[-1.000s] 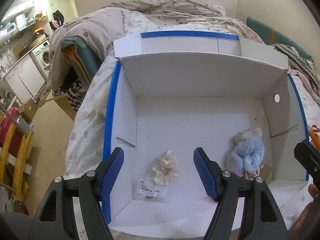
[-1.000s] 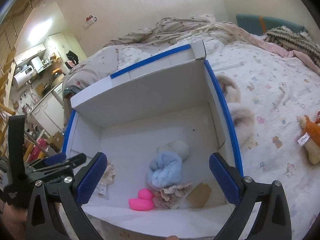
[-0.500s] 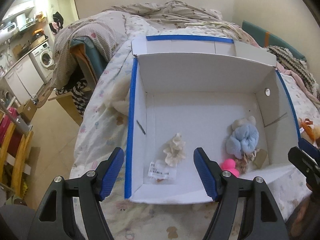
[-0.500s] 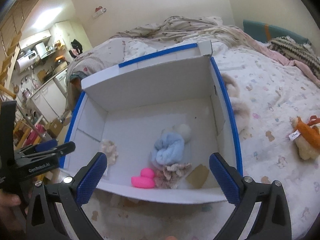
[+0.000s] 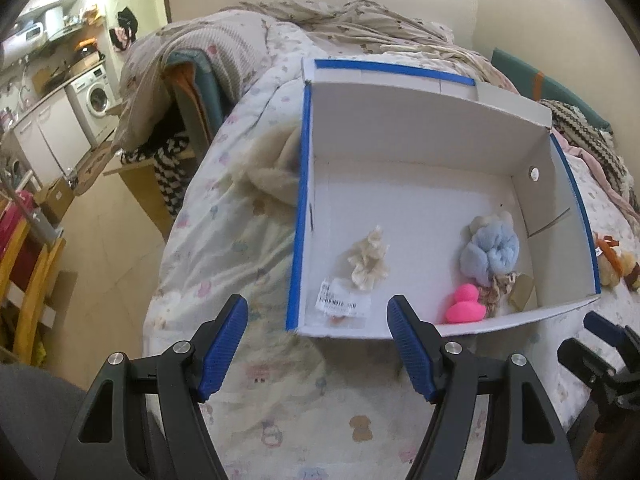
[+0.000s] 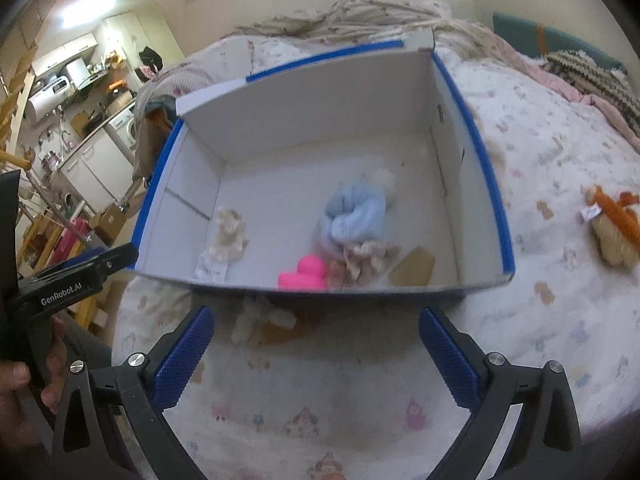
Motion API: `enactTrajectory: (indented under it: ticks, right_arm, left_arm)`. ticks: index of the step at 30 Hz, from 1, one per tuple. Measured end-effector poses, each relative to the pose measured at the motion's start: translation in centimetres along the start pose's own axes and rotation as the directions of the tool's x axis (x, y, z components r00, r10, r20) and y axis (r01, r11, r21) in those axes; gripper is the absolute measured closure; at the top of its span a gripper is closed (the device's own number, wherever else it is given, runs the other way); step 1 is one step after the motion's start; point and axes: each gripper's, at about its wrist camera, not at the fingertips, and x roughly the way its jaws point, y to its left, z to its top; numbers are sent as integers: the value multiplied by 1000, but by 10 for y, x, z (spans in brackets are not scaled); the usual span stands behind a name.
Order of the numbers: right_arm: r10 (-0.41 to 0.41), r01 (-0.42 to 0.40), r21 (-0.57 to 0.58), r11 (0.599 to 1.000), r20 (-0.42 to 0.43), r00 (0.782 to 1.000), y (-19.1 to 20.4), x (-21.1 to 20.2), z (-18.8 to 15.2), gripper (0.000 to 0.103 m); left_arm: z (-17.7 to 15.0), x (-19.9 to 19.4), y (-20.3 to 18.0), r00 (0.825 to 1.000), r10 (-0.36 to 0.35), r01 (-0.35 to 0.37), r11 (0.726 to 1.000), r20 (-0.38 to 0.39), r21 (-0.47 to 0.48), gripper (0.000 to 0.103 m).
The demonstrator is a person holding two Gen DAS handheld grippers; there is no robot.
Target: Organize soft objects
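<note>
Both sets of jaws stand spread wide with nothing between them: the left gripper (image 5: 318,344) and the right gripper (image 6: 316,354) hang above the patterned bedspread (image 6: 320,396), just short of the near wall of the white cardboard box (image 5: 420,132) with blue-taped edges.

All the soft things in the box lie beyond the jaws, past that near wall. A cream ruffled scrunchie (image 5: 369,261) sits toward the box's left wall, with a barcode tag (image 5: 340,300) just in front of it. Toward the box's right wall a pale blue fluffy bundle (image 5: 490,252) rests against a white fluffy piece behind it; a pink rubber duck (image 5: 464,305) sits at the near wall, touching a beige knitted piece (image 6: 370,260) beside a brown card tag (image 6: 414,268).

Outside the box, to its right on the bedspread, lies an orange and tan plush toy (image 6: 612,228), well apart from the box. A cream fluffy item (image 5: 272,172) lies against the outside of the box's left wall.
</note>
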Motion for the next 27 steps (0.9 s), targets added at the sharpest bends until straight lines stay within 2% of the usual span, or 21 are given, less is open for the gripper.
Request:
enactTrajectory:
  ticks: [7,11,18,20,24,27]
  right_arm:
    - [-23,24,6,1000,-58,998,-4,6,-10,0]
    - [-11,16,53,998,-94,996,-13,15,-11,0]
    - [-26,37,75,996,-141,990,-17,30,-12,0]
    - [-24,35,78,996,-140,990,-17,31,-10,0]
    - [-12,23,69,997,-144,990,-16,31,-8,0]
    - [-17,26,47,999,-177,984,-12,39,-12,0]
  left_arm:
    - [-21,12,15,997,0,-3,999,-77,-34,33]
    - [-21,21,24,994,-20,8,993,-110,-115,33]
    - [-21,29,24,990,26,-42,992,-140,-116,33]
    - [-22,36,30,984,9,-36,988,-177,-150,33]
    - [-23,40,42,980,14,-54,979,-198,-197,33]
    - [-24,43,48,977,12,-61,972,-213,-227,33]
